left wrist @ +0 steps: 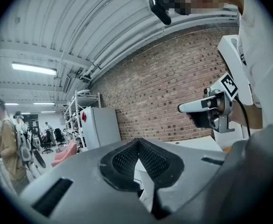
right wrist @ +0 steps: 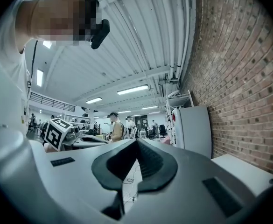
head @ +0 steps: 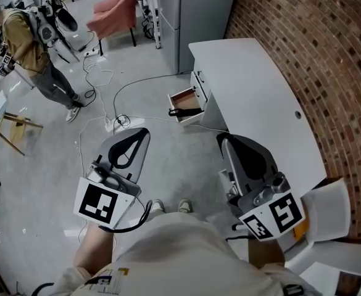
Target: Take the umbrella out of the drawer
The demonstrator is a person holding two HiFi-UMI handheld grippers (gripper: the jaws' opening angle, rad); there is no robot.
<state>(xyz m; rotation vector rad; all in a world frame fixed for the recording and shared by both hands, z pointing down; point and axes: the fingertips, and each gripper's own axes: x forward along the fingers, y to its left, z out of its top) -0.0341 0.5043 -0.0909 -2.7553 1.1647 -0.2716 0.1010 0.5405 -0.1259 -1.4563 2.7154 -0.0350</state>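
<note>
The drawer [head: 186,105] stands open with what looks like the dark umbrella [head: 181,111] inside, untouched, while the left gripper [head: 144,131] and right gripper [head: 221,138], jaws together and empty, hang well short of the drawer.

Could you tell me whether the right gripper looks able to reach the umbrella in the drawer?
Probably yes, after an approach: the drawer stands open with the dark umbrella exposed, and nothing stands between it and the right gripper. Its fingers are shut, so they must open first.
</note>
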